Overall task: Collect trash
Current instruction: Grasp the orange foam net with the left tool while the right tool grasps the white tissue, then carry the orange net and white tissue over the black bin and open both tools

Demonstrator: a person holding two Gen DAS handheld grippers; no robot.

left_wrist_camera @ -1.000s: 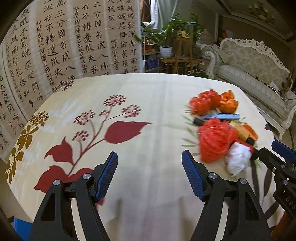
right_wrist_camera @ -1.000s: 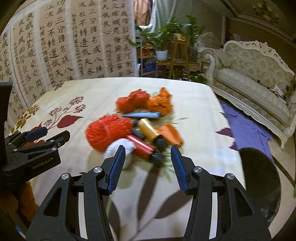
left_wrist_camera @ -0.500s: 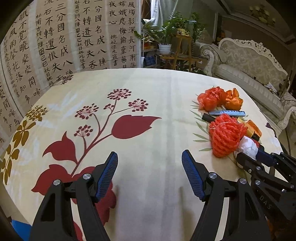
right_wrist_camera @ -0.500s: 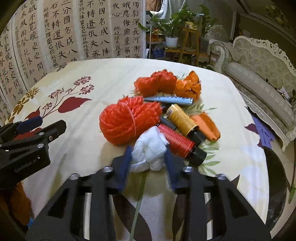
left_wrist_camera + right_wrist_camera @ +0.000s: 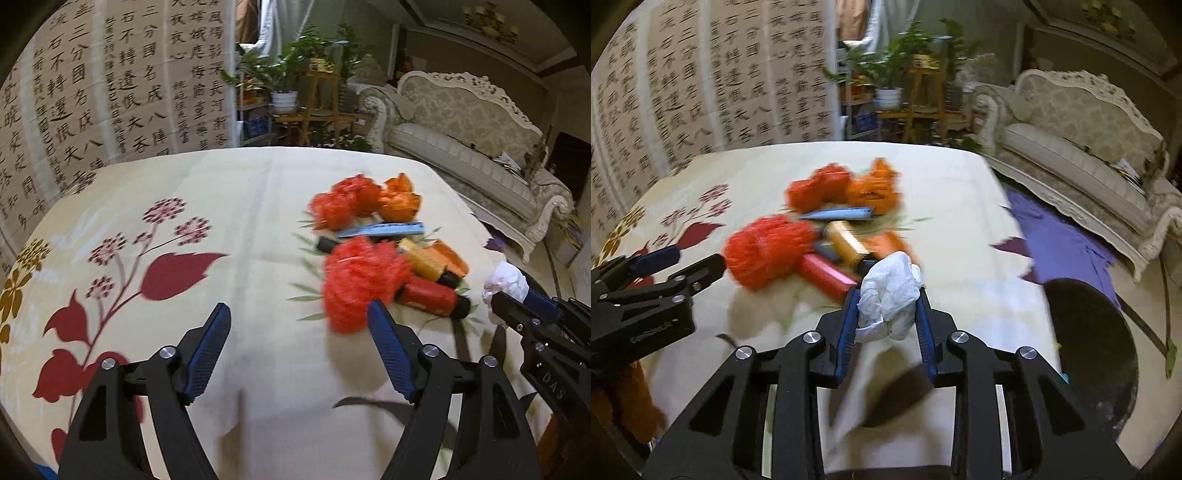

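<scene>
My right gripper [image 5: 886,314] is shut on a crumpled white tissue [image 5: 892,291] and holds it above the table's right part; it also shows in the left wrist view [image 5: 506,282]. A trash pile lies on the floral tablecloth [image 5: 240,206]: a big red mesh ball [image 5: 360,282], a red tube [image 5: 428,301], a yellow tube [image 5: 424,260], a blue strip [image 5: 380,229], and orange and red wads [image 5: 364,201]. My left gripper [image 5: 297,350] is open and empty, left of the pile.
A dark round bin [image 5: 1093,350] stands on the floor right of the table. A purple cloth [image 5: 1060,232] lies on the floor. A sofa [image 5: 469,147] is at the right, plants [image 5: 295,74] and a calligraphy screen [image 5: 110,81] behind.
My right gripper closed on the white tissue and lifted it off the pile, moving it right. My left gripper stayed open and shifted slightly.
</scene>
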